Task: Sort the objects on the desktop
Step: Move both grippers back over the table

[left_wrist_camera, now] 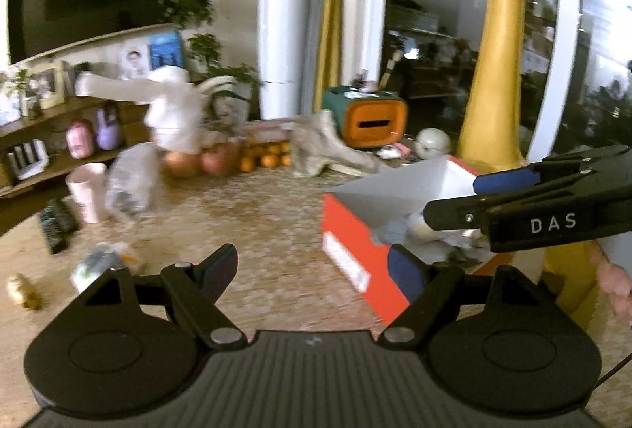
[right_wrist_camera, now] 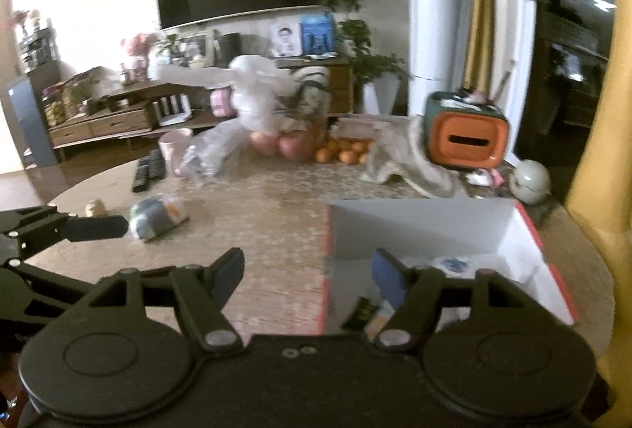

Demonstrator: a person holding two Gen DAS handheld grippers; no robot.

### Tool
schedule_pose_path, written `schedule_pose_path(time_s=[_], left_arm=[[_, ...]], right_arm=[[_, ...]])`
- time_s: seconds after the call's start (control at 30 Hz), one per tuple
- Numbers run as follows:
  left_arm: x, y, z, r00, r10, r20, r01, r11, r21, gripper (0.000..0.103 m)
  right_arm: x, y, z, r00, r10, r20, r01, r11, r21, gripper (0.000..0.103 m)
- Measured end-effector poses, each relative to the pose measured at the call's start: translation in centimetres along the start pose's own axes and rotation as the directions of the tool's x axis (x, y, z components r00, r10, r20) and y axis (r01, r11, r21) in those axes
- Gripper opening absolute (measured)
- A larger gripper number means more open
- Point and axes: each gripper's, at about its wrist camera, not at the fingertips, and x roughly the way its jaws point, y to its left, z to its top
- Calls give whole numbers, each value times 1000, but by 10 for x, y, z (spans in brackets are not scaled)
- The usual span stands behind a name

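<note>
An open red box with white inner walls stands on the round table and holds several small items. My left gripper is open and empty, just left of the box. My right gripper is open and empty, over the box's left edge; it also shows in the left wrist view, above the box. A small wrapped packet and a gold-wrapped sweet lie on the table to the left.
A pink cup, clear plastic bag, two remotes, apples and oranges, a cloth and an orange-green box line the table's far side. A yellow giraffe figure stands right of the red box.
</note>
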Motion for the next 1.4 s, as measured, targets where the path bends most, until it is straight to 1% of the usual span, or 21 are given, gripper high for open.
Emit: schedule_pose_path(time_s=[0.23, 0.47, 0.5, 0.57, 0.67, 0.77, 0.83, 0.9, 0.97, 1.07, 1.2, 1.33, 1.4], left_arm=[[-24, 46, -19, 994, 108, 4, -108, 994, -33, 87], [-32, 96, -36, 983, 183, -4, -183, 979, -95, 91], [-31, 105, -38, 980, 201, -6, -201, 974, -105, 94], [-29, 123, -44, 970, 241, -9, -241, 962, -131, 101], [-21, 151, -52, 957, 288, -26, -288, 943, -167, 102], [-12, 184, -62, 937, 346, -49, -348, 913, -211, 103], [-6, 204, -68, 927, 369, -62, -373, 896, -239, 103], [1, 225, -75, 909, 410, -74, -415, 873, -258, 103], [8, 244, -80, 893, 441, -88, -448, 851, -274, 103], [21, 273, -86, 876, 471, -105, -480, 825, -298, 103], [40, 299, -91, 861, 494, -122, -507, 812, -289, 103], [61, 318, -93, 849, 511, -131, -527, 805, -274, 103], [70, 326, -93, 847, 514, -135, -531, 804, -268, 103]], right_arm=[[18, 46, 6, 998, 67, -12, -68, 996, -56, 73], [51, 87, 13, 993, 117, -26, -119, 985, -122, 75], [57, 92, 14, 993, 118, -28, -120, 984, -133, 75], [72, 102, 16, 992, 125, -36, -129, 981, -148, 75], [97, 115, 20, 989, 142, -49, -148, 977, -153, 77], [120, 129, 26, 984, 171, -43, -176, 971, -163, 84], [137, 138, 30, 981, 189, -45, -194, 966, -173, 85], [157, 147, 33, 977, 204, -59, -211, 961, -176, 85], [178, 155, 35, 975, 208, -74, -218, 959, -181, 86], [211, 166, 36, 975, 203, -93, -217, 958, -186, 86], [251, 178, 36, 972, 204, -114, -223, 957, -187, 86], [285, 187, 33, 971, 199, -133, -222, 956, -193, 86], [301, 190, 33, 970, 195, -144, -220, 958, -183, 86]])
